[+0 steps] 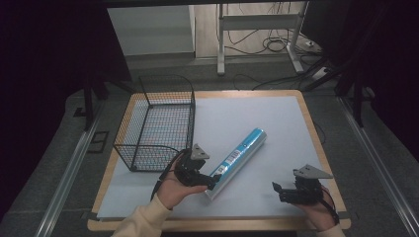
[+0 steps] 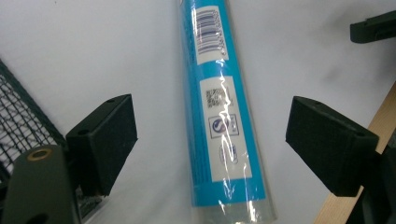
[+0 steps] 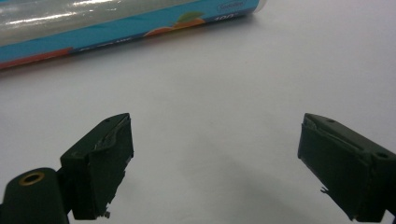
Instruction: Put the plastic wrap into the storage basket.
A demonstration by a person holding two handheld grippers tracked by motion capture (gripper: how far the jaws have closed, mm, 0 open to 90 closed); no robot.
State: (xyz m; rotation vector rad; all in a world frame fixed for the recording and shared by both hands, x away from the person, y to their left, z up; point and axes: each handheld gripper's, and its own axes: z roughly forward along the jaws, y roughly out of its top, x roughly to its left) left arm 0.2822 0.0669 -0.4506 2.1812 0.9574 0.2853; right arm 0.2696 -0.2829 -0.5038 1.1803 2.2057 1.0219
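Left tongs [image 2: 210,140] are straddling a blue roll [image 2: 219,116] wide open near the bench's front edge; right tongs [image 3: 215,163] are gaping empty.

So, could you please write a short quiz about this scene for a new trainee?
1. True or false: the blue roll lies inside the wire basket.
2. Which tool has the roll between its open jaws: A left tool, B right tool?
3. Fill in: the basket stands to the ____ of the roll in the high view.

Key: 1 false, it lies on the white mat. 2 A. 3 left.
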